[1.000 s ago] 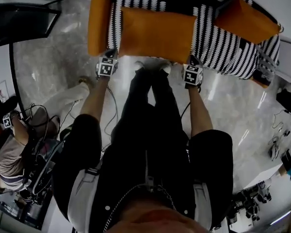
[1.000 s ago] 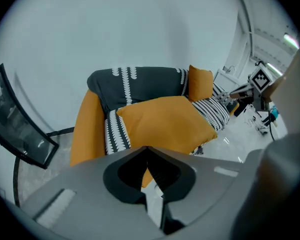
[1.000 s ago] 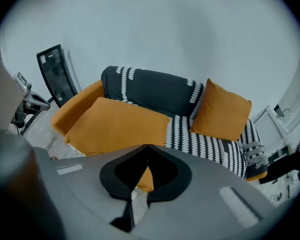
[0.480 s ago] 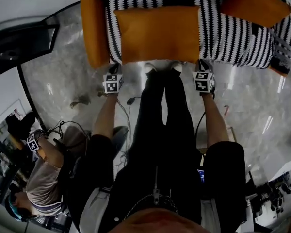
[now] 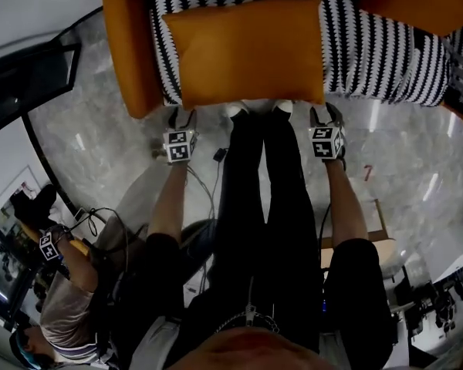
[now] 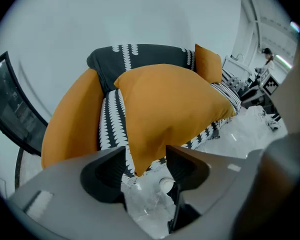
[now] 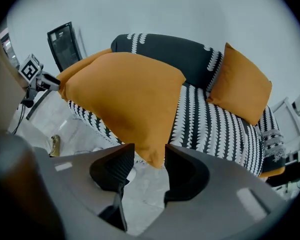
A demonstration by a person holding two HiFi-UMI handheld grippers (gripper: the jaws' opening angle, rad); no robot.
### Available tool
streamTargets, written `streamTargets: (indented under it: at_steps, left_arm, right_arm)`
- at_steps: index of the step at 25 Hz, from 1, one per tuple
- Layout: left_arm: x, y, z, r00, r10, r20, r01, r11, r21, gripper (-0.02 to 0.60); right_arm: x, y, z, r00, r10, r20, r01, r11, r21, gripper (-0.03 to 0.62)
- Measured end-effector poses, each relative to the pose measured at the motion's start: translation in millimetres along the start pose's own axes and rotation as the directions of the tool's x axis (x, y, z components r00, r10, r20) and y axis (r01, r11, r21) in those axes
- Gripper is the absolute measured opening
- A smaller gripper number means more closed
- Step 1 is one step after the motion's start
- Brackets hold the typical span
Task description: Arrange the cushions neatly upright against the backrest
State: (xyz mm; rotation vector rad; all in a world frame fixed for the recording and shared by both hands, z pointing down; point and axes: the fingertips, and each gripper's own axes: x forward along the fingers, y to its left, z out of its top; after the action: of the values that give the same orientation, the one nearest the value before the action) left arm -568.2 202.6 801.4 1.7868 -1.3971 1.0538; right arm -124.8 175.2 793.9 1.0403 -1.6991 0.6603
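A large orange cushion [image 5: 243, 52] lies flat on the black-and-white striped seat [image 5: 370, 52], its front edge toward me. My left gripper [image 5: 181, 118] is at its front left corner and my right gripper [image 5: 324, 114] at its front right corner. Both pairs of jaws have just been opening. In the left gripper view the gripper [image 6: 145, 156] is open with the cushion's corner [image 6: 140, 166] loose between the pads. In the right gripper view the gripper [image 7: 149, 151] is also open round the other corner [image 7: 152, 156]. A second orange cushion [image 7: 240, 89] leans on the dark backrest [image 7: 175, 49].
The sofa's orange armrest [image 5: 127, 52] stands left of the cushion. My legs and white shoes [image 5: 239, 110] are against the sofa front. A black screen [image 5: 31, 75] stands at the left. A seated person [image 5: 62, 322] and cables are on the marble floor.
Both grippers have sunk with the cushion, which now lies lower and larger in the head view. The second cushion has slid toward the top right edge of the view.
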Motion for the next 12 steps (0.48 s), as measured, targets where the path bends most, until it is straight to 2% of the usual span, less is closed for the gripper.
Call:
streamTargets:
  at_steps: [3,6,12]
  left_arm:
    - [13.8,-1.6,-10.4,1.0,-0.001,-0.001,0.001,1.0,0.018,0.28]
    - [28.6,9.4,-18.9,1.0,-0.018,-0.016,0.019,0.997,0.072,0.312]
    - [45.3,19.0,-40.8,0.996,-0.041,-0.074,0.051,0.99,0.132,0.365]
  right_arm:
    - [18.9,-13.3,-13.2,0.999,-0.032,-0.009,0.032,0.999,0.007,0.176]
    - [41.3,-13.5,-13.4,0.999,-0.042,-0.009,0.043,0.999,0.014,0.187]
    - [67.9,-5.6,-24.6,0.999,-0.017,-0.037,0.016,0.999,-0.029,0.258]
